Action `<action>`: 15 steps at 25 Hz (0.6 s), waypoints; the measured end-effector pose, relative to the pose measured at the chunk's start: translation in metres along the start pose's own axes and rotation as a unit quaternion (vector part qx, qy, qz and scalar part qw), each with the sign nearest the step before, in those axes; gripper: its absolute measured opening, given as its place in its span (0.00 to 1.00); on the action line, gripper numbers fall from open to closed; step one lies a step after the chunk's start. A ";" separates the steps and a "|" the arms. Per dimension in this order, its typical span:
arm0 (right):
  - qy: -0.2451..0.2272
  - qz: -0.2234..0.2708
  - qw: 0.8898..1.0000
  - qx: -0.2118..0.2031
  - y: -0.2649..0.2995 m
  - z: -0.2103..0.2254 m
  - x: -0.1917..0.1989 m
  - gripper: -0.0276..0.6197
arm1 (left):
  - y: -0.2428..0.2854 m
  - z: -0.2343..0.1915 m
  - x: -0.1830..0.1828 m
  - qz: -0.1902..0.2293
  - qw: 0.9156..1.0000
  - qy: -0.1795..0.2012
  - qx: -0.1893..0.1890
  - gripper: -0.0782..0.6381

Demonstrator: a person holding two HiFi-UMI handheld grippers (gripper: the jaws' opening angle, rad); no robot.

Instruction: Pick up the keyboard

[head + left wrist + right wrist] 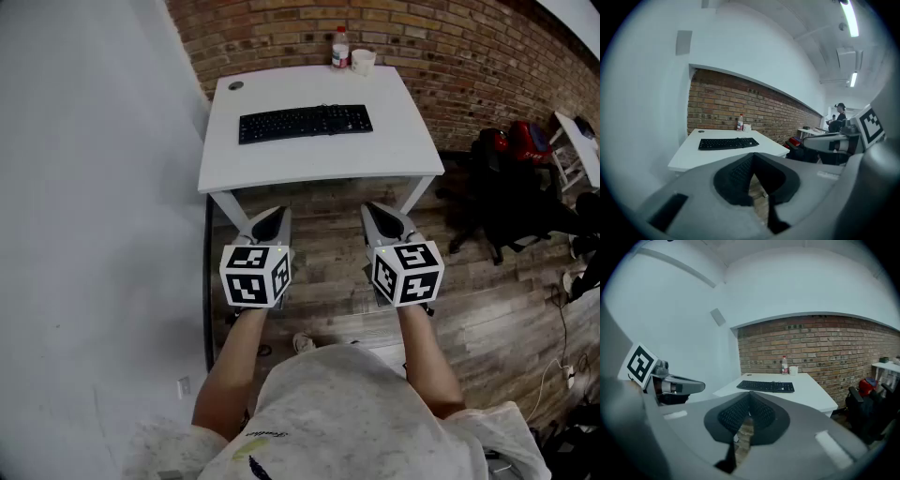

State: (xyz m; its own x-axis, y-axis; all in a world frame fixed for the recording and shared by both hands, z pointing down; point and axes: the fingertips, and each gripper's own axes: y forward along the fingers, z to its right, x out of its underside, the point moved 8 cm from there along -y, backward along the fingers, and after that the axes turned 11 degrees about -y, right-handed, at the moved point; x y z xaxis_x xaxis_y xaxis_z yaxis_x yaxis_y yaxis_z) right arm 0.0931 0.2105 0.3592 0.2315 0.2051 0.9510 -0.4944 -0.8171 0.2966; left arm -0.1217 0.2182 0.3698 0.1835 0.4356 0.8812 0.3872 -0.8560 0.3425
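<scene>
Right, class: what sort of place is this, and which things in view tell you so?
Most likely an office workspace: a white desk bearing a black keyboard stands against a brick wall, with a black office chair beside it.

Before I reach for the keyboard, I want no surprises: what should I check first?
1. The keyboard lies flat on the table, nothing on it: ok.
2. The left claw is open for gripping: not ok, shut and empty.
3. The right claw is open: not ok, shut and empty.
4. Claws at the table: not ok, both short of its near edge.
5. The bottle and cup stand clear behind the keyboard: ok.
</scene>
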 end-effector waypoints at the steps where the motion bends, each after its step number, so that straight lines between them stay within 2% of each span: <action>1: 0.003 -0.001 1.000 0.003 0.004 -0.003 0.000 0.05 | 0.001 -0.005 0.000 -0.002 1.000 0.001 0.001 0.10; 15: 0.023 -0.009 0.999 0.023 0.047 -0.022 -0.004 0.06 | 0.021 -0.058 -0.012 -0.016 1.000 -0.001 0.023 0.10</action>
State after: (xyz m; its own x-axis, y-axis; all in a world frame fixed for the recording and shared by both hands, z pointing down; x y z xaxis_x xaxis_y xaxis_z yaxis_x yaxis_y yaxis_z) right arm 0.0509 0.1829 0.3716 0.2003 0.2437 0.9489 -0.4509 -0.8369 0.3102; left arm -0.1679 0.1788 0.3851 0.1722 0.4626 0.8697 0.4339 -0.8282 0.3547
